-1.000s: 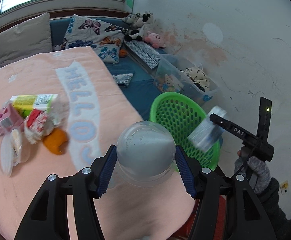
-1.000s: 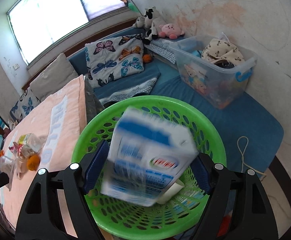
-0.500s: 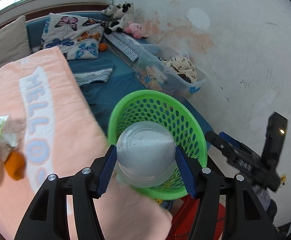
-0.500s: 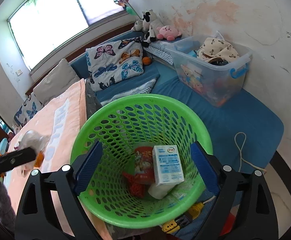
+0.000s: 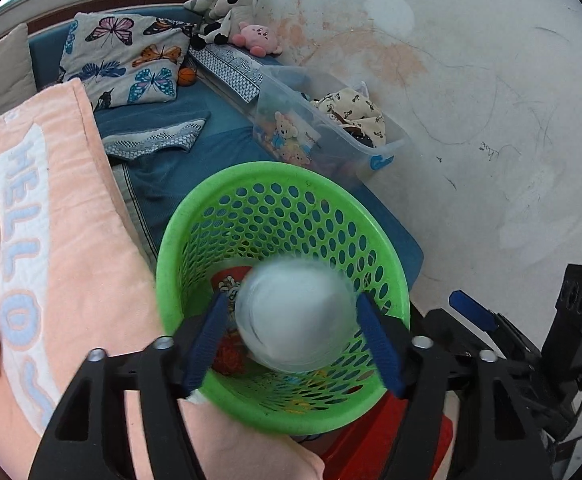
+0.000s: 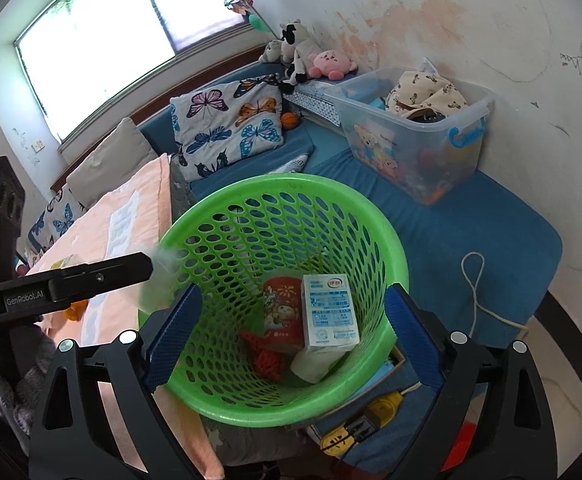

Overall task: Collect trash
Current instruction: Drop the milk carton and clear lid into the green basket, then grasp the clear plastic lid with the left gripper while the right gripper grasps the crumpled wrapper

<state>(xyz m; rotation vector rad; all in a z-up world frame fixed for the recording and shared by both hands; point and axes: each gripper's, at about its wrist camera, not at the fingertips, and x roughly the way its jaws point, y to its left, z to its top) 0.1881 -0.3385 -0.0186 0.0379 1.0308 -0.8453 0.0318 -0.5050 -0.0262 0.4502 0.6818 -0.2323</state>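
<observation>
Green basket (image 6: 291, 190) holding milk carton (image 6: 330, 312) and red cup (image 6: 281, 312) at 6 o'clock, left gripper (image 5: 295, 344) spread around blurred clear cup (image 5: 295, 320), not touching, right gripper (image 6: 287, 344) open, empty

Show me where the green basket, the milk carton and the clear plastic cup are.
green basket (image 6: 227, 204), right wrist view, far rim.
milk carton (image 6: 330, 312), right wrist view, printed top face.
clear plastic cup (image 5: 293, 316), left wrist view, blurred base between the fingers.

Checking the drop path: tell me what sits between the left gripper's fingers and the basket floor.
In the left wrist view, a blurred clear plastic cup sits between the left gripper fingers, over the green basket. Below it lies red trash.
</observation>
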